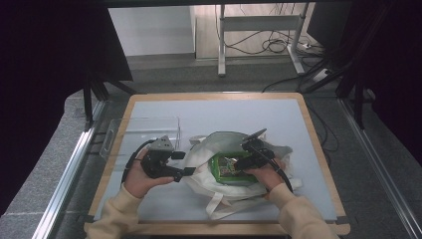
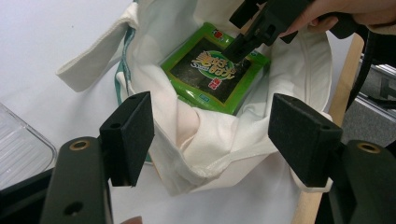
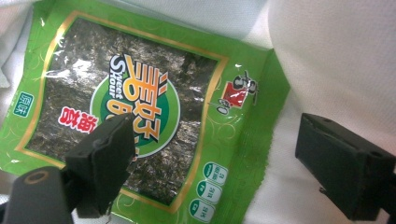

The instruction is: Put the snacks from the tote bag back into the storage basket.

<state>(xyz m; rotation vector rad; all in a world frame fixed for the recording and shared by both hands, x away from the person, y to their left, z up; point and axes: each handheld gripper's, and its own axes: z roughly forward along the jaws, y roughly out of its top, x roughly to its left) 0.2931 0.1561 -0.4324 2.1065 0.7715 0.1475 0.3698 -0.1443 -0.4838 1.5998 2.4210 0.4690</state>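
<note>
A white cloth tote bag (image 1: pixel 205 149) lies open on the table, and a green seaweed snack packet (image 1: pixel 230 168) rests flat inside it. My right gripper (image 3: pixel 217 154) hangs just above the packet (image 3: pixel 116 98) with its jaws apart, one over the print and the other over the bag's cloth (image 3: pixel 336 60); nothing is pinched. In the high view this gripper (image 1: pixel 243 155) sits inside the bag's mouth. My left gripper (image 2: pixel 210 135) stands open at the bag's left rim (image 2: pixel 205 140), with loose cloth lying between its jaws. The packet (image 2: pixel 210 77) and the right gripper (image 2: pixel 243 44) lie beyond it.
A clear plastic tray (image 1: pixel 144 127) sits on the table's left side, close behind the left hand; its corner (image 2: pixel 18 144) is beside the left jaw. The grey mat (image 1: pixel 224 112) has a wooden border. A bag strap (image 2: pixel 93 60) trails to the left.
</note>
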